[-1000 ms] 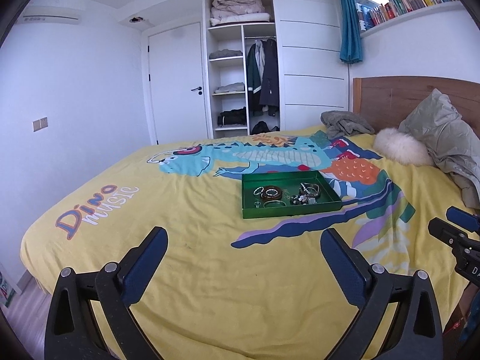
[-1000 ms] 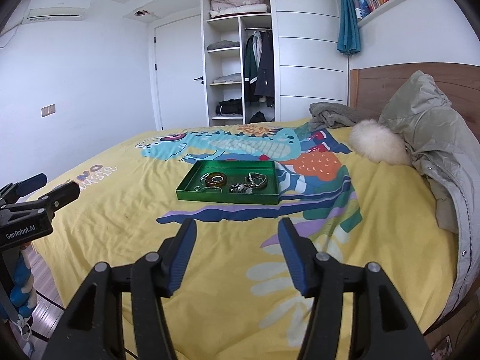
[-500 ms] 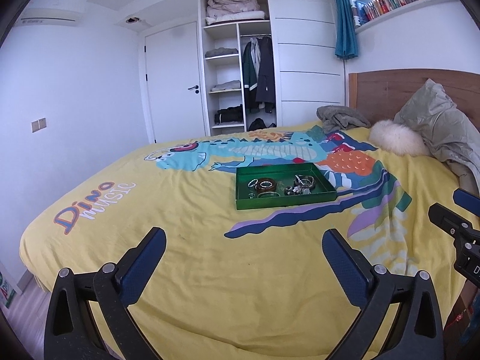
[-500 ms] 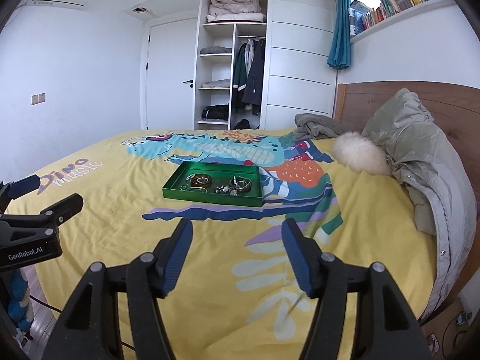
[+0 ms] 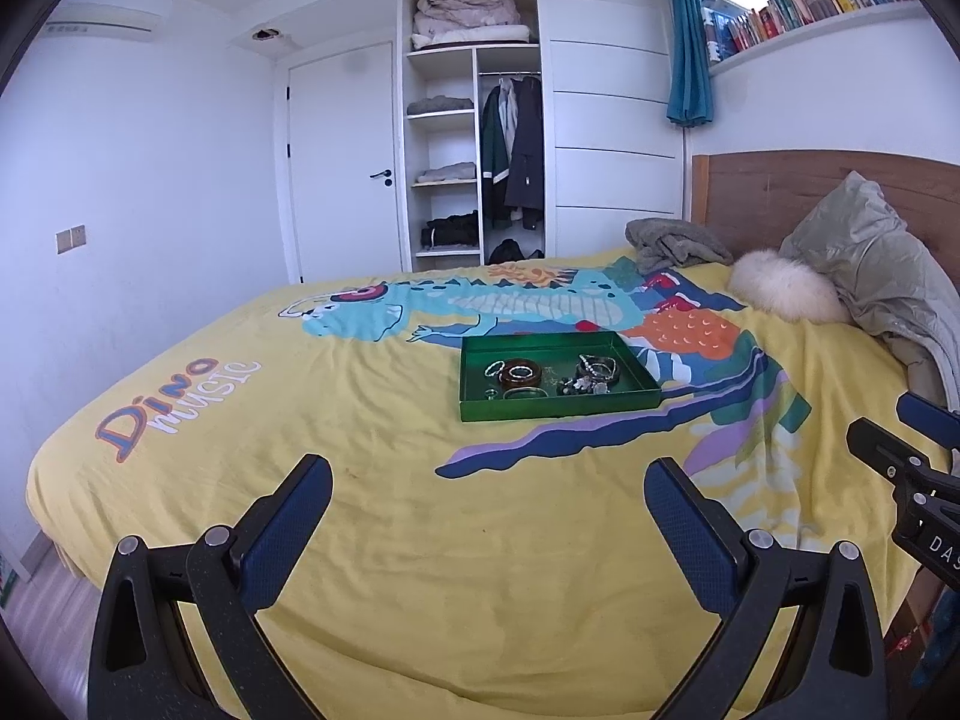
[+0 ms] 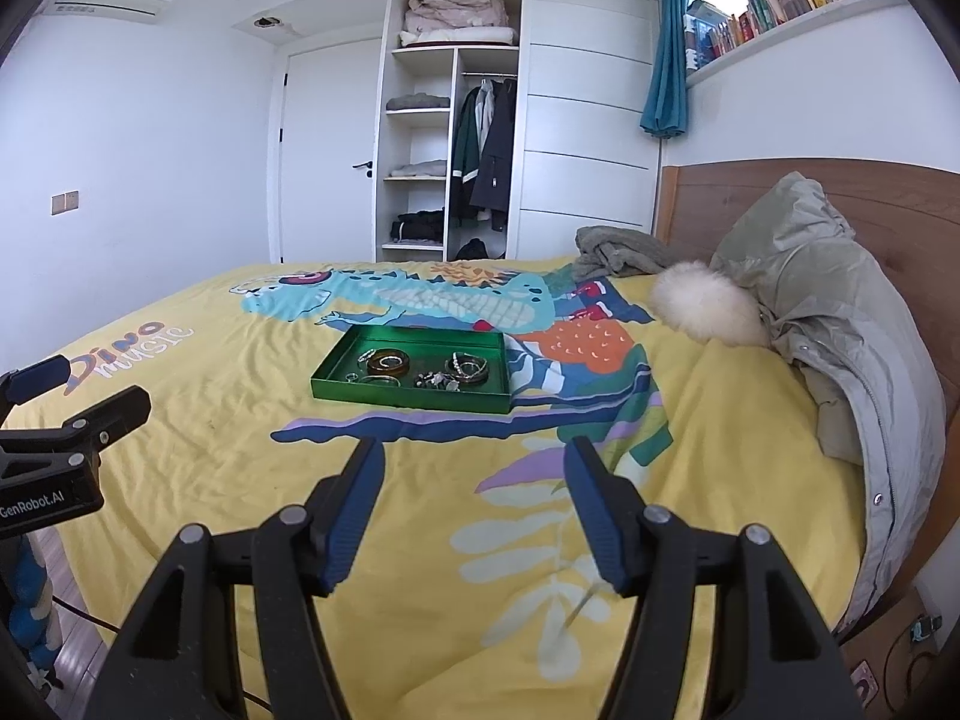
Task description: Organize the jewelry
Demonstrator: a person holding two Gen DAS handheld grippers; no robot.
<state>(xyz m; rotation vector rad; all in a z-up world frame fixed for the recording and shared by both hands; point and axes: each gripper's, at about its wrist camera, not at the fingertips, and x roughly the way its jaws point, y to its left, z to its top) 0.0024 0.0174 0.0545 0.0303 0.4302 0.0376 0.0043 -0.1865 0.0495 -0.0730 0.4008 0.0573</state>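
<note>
A green tray (image 5: 558, 408) (image 6: 414, 399) lies in the middle of the yellow dinosaur bedspread. It holds a brown bangle (image 5: 521, 373) (image 6: 387, 362), silver bracelets (image 5: 597, 367) (image 6: 467, 367), a small ring and a dark tangle of smaller pieces (image 6: 435, 381). My left gripper (image 5: 487, 471) hovers open over the near part of the bed, well short of the tray, with nothing between its fingers. My right gripper (image 6: 474, 449) is also open and empty, short of the tray and to the right of the left one. Each gripper shows at the edge of the other's view (image 5: 885, 420) (image 6: 102, 384).
A grey-green coat (image 6: 840, 312) and a fluffy white cushion (image 6: 702, 306) lie against the wooden headboard on the right. A grey garment (image 5: 672, 243) is bunched at the far side of the bed. An open wardrobe and a door stand behind it.
The right gripper's jaws stand slightly wider apart than a second ago, and its view has swung a little. The left gripper and the tray have hardly shifted.
</note>
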